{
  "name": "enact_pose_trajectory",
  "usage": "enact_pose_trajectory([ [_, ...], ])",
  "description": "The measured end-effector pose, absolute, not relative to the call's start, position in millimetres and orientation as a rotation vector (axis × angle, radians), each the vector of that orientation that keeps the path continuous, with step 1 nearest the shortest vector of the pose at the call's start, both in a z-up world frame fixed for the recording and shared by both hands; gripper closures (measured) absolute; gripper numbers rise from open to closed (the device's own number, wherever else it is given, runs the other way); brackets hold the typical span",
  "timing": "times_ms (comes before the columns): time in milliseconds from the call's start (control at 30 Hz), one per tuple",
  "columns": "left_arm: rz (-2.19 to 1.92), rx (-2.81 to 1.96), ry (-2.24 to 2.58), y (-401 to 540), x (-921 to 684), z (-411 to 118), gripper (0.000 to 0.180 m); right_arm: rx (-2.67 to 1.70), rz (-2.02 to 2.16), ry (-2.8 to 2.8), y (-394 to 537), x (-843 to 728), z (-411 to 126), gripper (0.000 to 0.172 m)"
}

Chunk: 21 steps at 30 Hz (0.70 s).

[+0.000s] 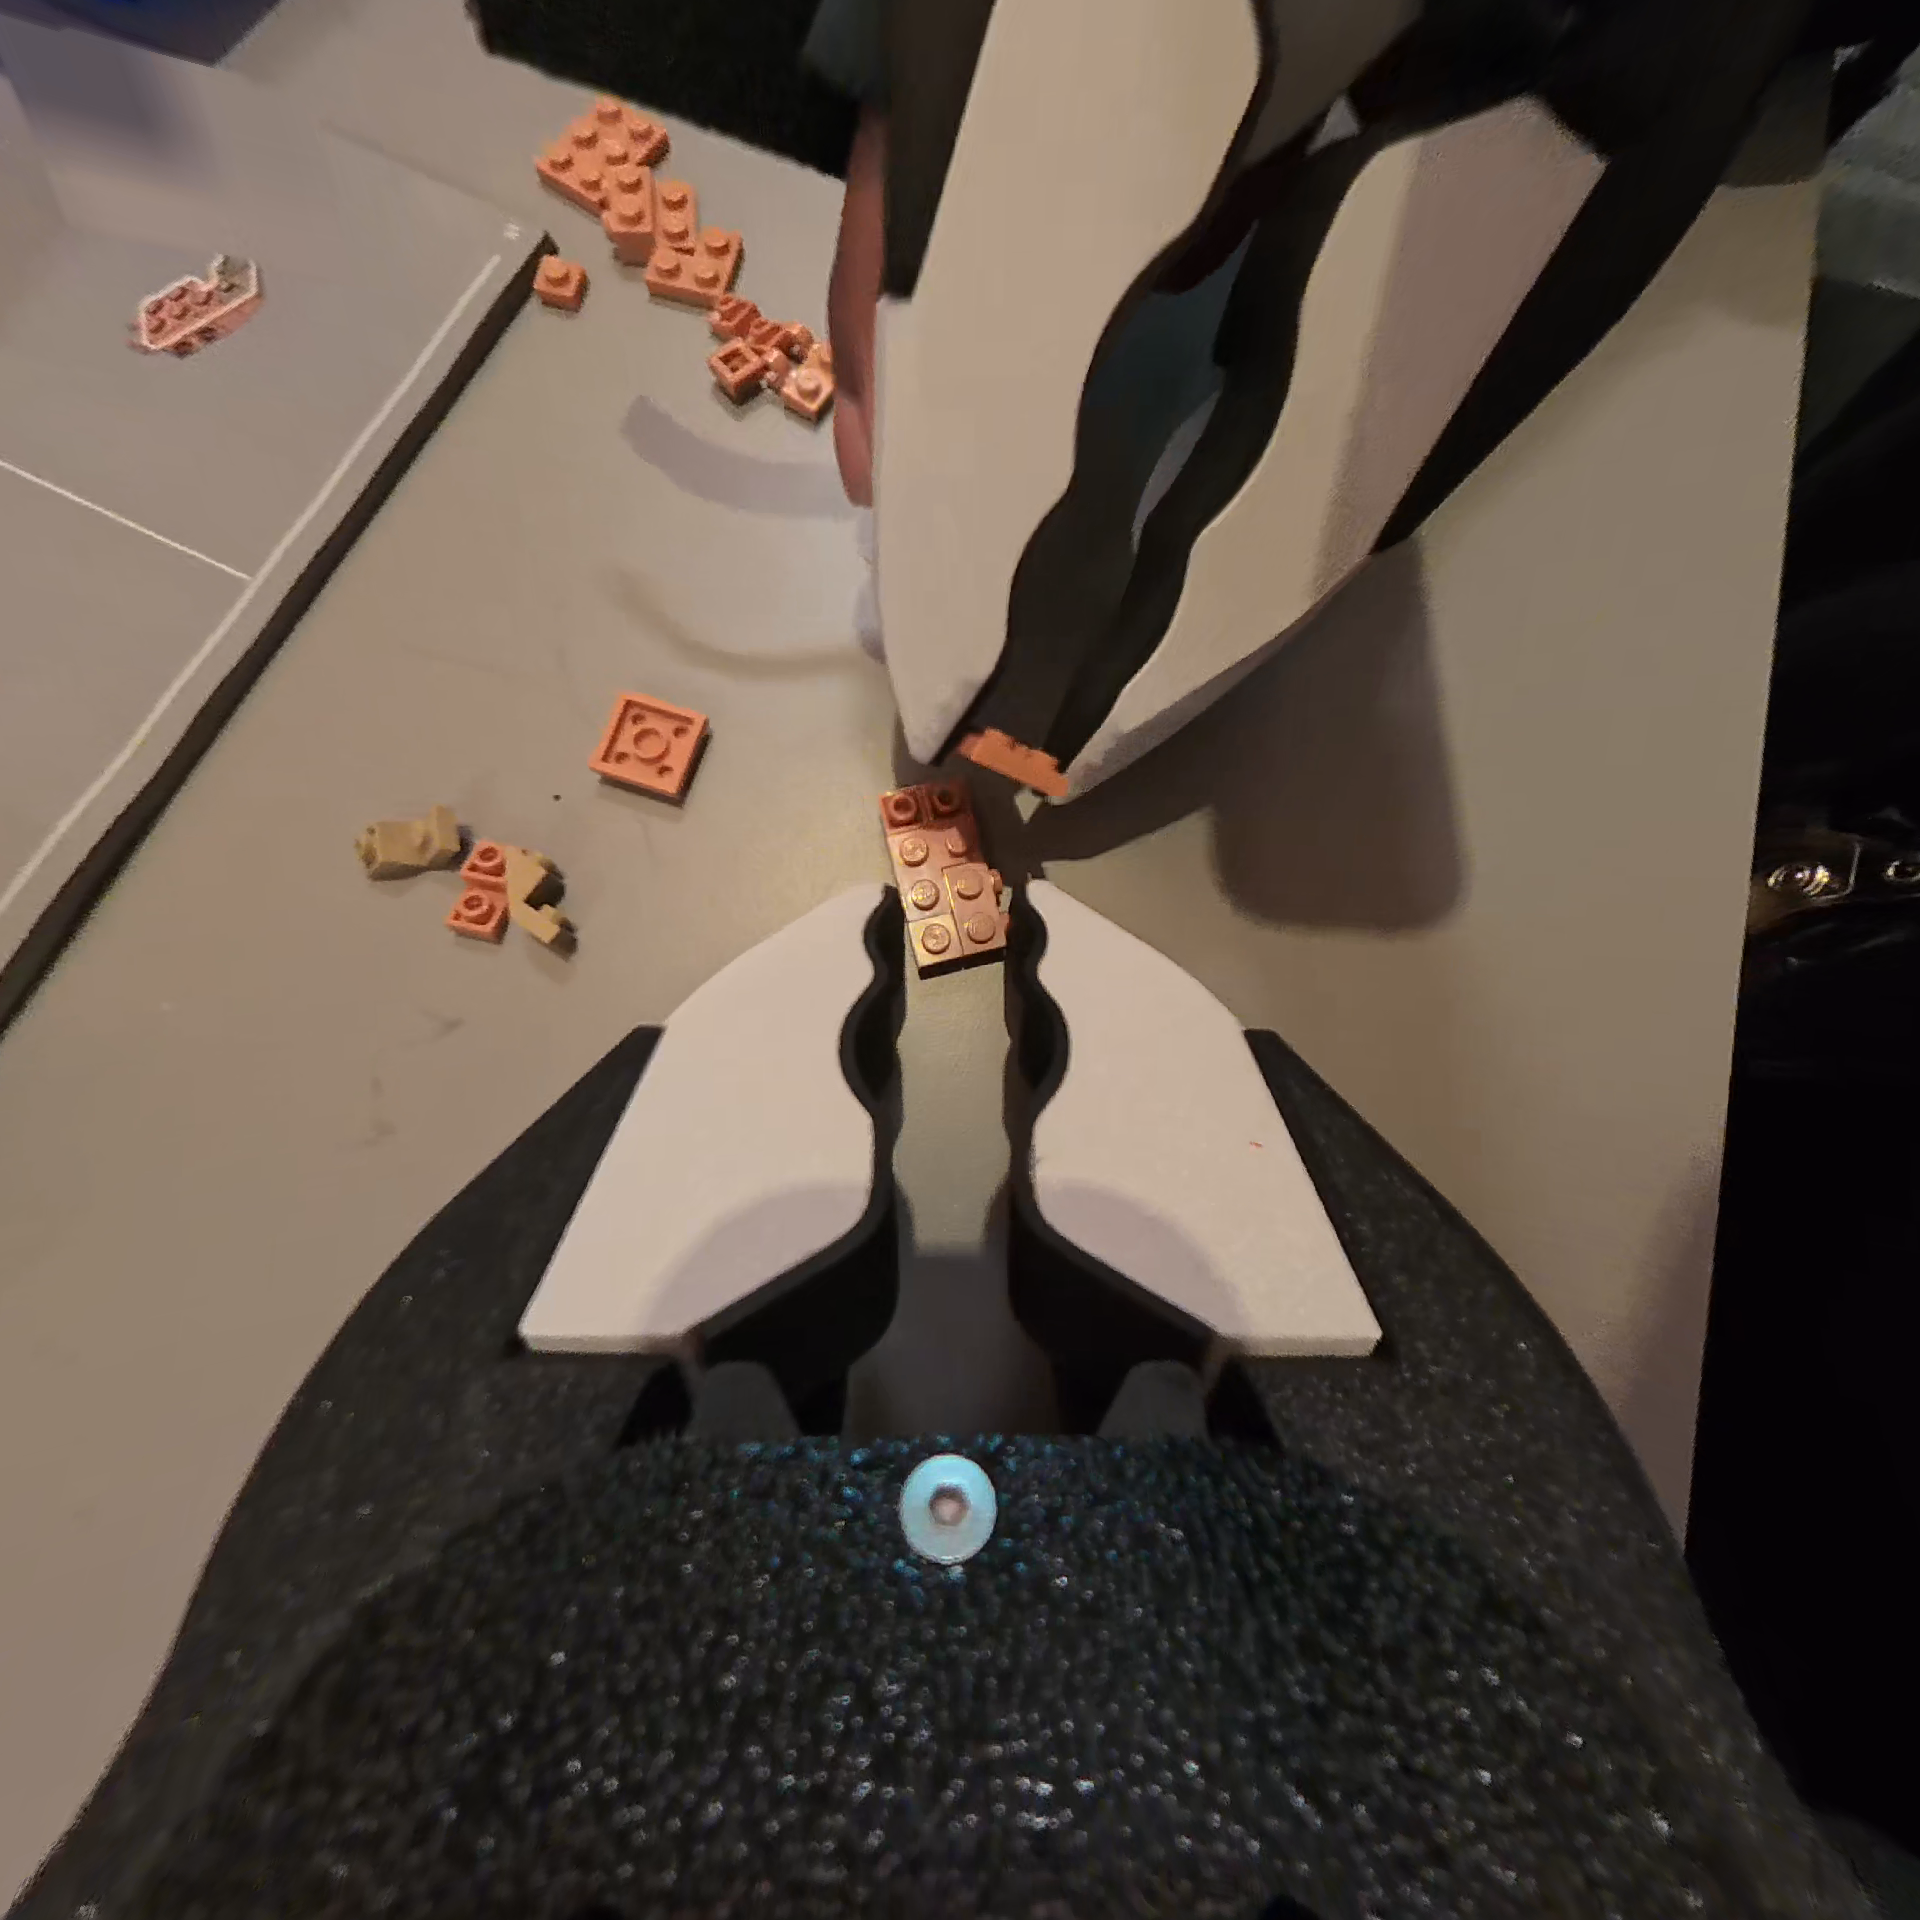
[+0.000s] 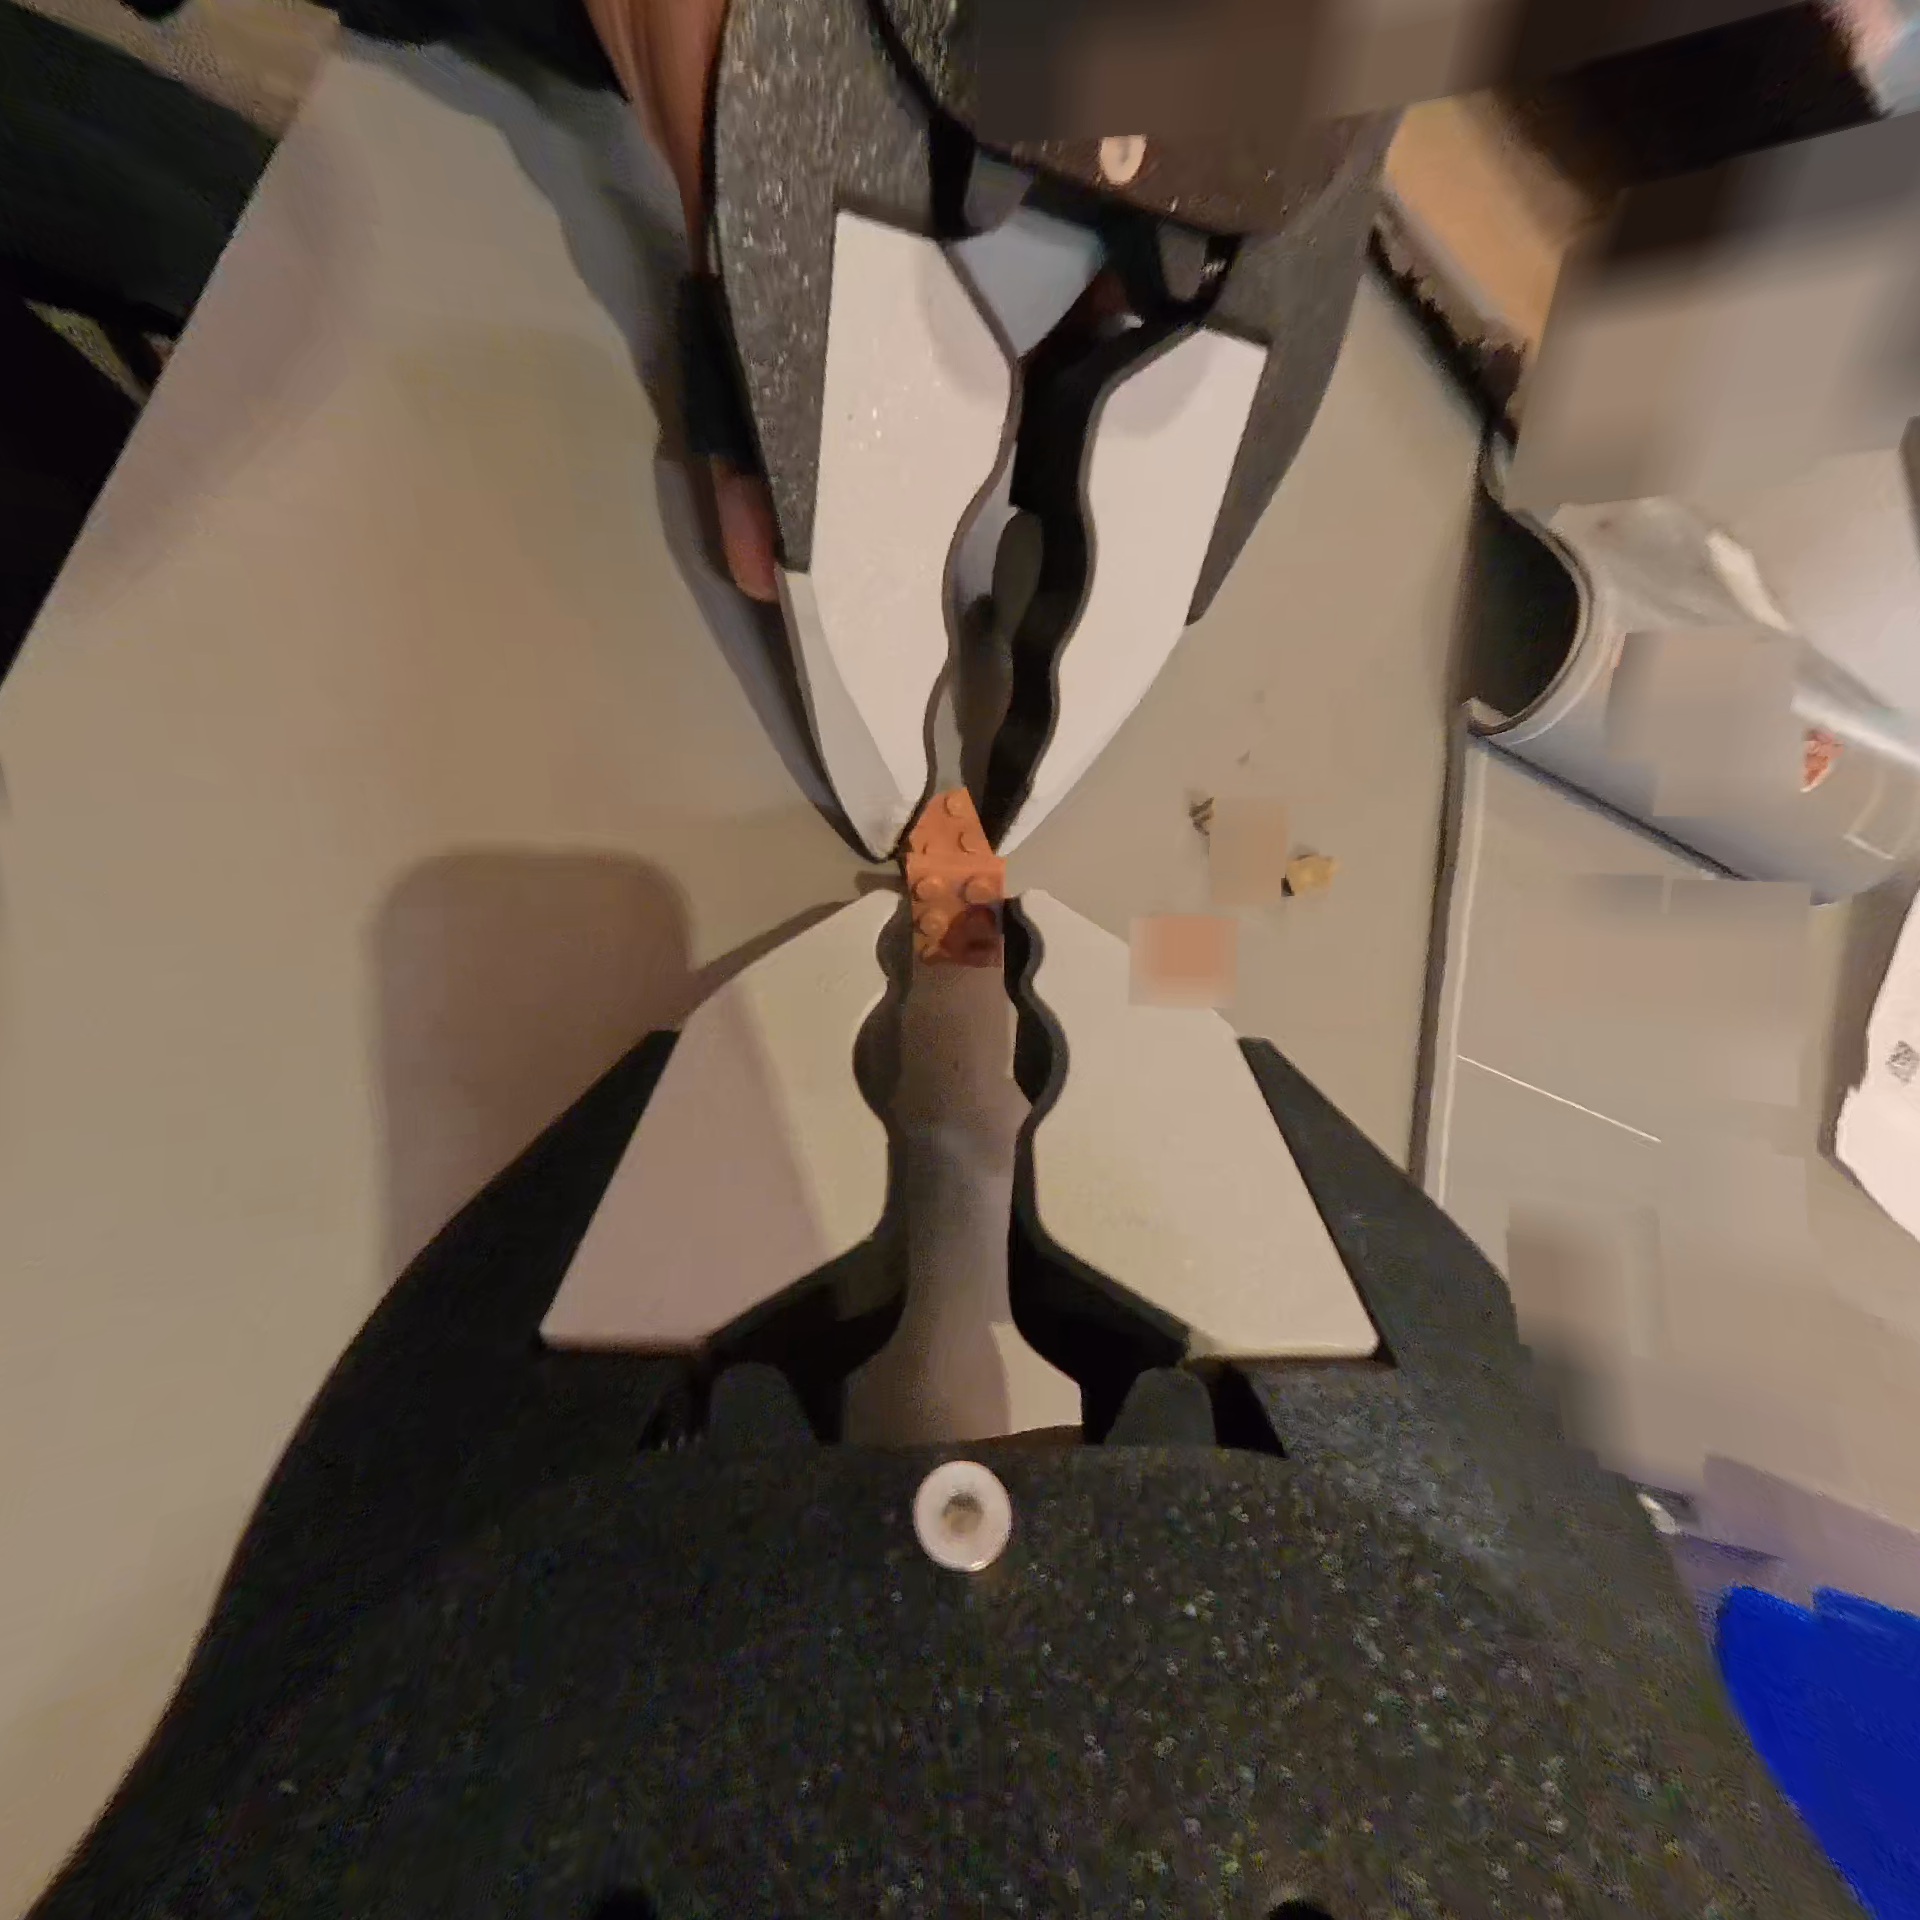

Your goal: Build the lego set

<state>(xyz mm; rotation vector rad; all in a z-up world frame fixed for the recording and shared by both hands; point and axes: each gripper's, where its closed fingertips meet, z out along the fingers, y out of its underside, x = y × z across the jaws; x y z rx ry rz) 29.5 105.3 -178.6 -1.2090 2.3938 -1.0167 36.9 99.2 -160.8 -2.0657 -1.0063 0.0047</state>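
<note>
Two handheld tongs meet over a grey table (image 1: 312, 1091), tip to tip, near the centre of both views. The left gripper (image 1: 951, 914) fills the lower half of its own view; its fingers are closed on the near end of a brown studded block assembly (image 1: 940, 883), which juts forward beyond the fingertips. The right gripper (image 1: 1013, 769) reaches down from the upper right of that view, its jaws nipped on a small salmon plate (image 1: 1013, 764) held just above and beyond the assembly's far end, apart from it by a thin gap.

In the right wrist view the two pieces overlap at mid-frame, so whether they touch there I cannot tell.

Loose bricks lie on the left of the left wrist view: a cluster of salmon pieces (image 1: 644, 218) at upper left, a square salmon plate lying stud-side down (image 1: 646, 746) at mid-left, and a tan-and-salmon handful (image 1: 468, 883) below it. A pale board with a dark edge (image 1: 208, 499) crosses the far left.

What could go wrong, as I judge it: the plate is pinched only by its edge, so any sideways push on meeting the studs could twist it out of the tips. The assembly is gripped at one end alone; downward pressure on its free end could lever it loose or split its layers.
</note>
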Motion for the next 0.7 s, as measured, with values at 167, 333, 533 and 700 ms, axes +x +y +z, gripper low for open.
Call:
enact_pose_trajectory([
  [167,-1.024,-1.159,2.424,101.7,25.6,-178.7,0.162,-2.122,0.003,-1.044,103.2,34.8,-164.2,0.155],
  [333,-1.031,-1.146,2.432,101.2,24.8,-178.4,0.162,-2.171,-0.019,-1.101,105.7,34.8,-167.0,0.156],
  [533,-1.044,-1.149,2.432,101.1,24.3,-177.8,0.162,-2.184,0.011,-1.157,104.9,29.2,-171.1,0.156],
  [700,-1.062,-1.156,2.432,101.1,23.8,-177.0,0.162,-2.176,0.034,-1.145,105.5,28.6,-172.4,0.154],
])
